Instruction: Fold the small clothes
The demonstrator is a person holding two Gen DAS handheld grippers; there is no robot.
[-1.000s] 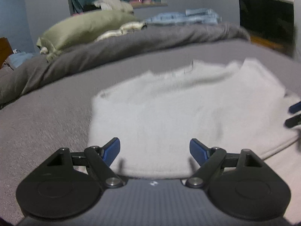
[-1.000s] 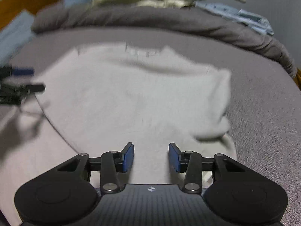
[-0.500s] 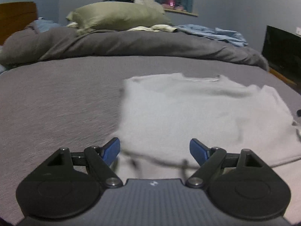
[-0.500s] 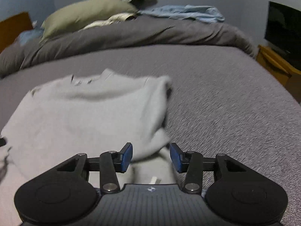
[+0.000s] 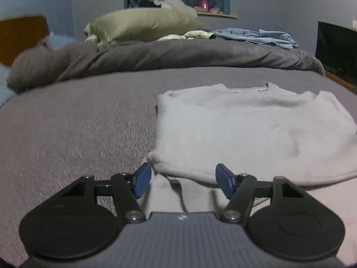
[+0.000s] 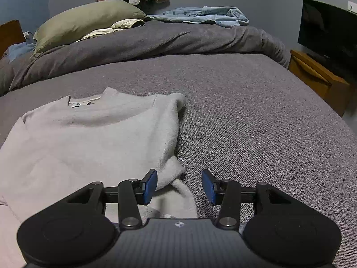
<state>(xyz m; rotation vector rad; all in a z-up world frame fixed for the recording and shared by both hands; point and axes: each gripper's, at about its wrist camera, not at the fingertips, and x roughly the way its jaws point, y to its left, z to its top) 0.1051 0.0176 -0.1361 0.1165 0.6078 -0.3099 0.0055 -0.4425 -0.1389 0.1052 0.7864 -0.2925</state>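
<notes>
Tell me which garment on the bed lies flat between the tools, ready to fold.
The white sweater, spread on the grey bedspread right at both tools. The blue denim shirt and cream garment lie crumpled far back by the pillow.

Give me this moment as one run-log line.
left gripper: closing over sweater near-left corner, not yet clamped | right gripper: open at near-right corner | sweater: partly folded on bed

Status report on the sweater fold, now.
Left hand-held gripper closing over the sweater near corner, not pinched. Right hand-held gripper open at opposite corner. Sweater partly folded on grey blanket. Nothing obstructing.
</notes>
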